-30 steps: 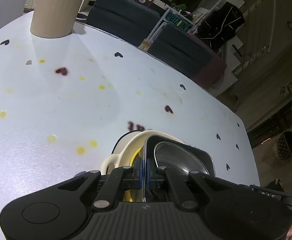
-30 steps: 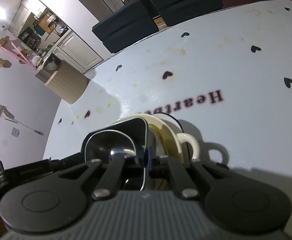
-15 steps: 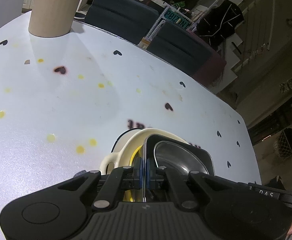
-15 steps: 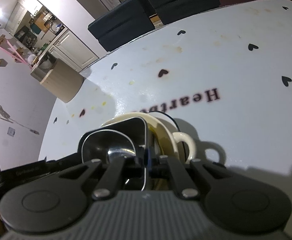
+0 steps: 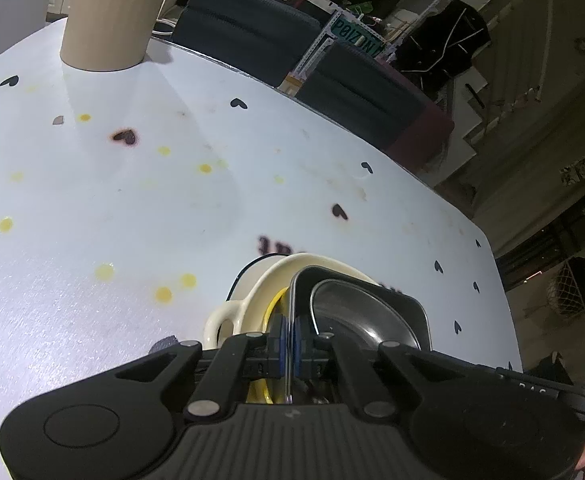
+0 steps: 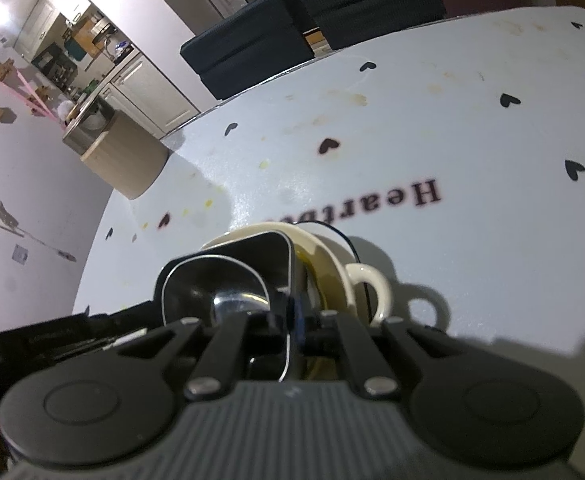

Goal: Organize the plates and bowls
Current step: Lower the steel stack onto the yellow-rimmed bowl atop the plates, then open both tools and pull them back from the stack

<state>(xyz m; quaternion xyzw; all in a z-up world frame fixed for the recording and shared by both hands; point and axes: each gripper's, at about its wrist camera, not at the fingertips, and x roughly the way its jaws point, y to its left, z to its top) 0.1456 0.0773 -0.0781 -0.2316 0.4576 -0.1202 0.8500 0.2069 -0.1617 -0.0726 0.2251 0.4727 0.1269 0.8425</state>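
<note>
While left tongs (image 5: pixel 288 340) pinch black dish (image 5: pixel 388 308) rim, right tongs (image 6: pixel 292 320) opening astride opposite rim.

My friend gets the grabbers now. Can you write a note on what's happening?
Left gripper: shut on one rim of the black square bowl.
Right gripper: jaws opening, the opposite rim still between its pads.
The black bowl sits in the cream handled bowl on the white table.
Done: black bowl nested.
Left: let go with both, back away. No other dishes are visible.
</note>
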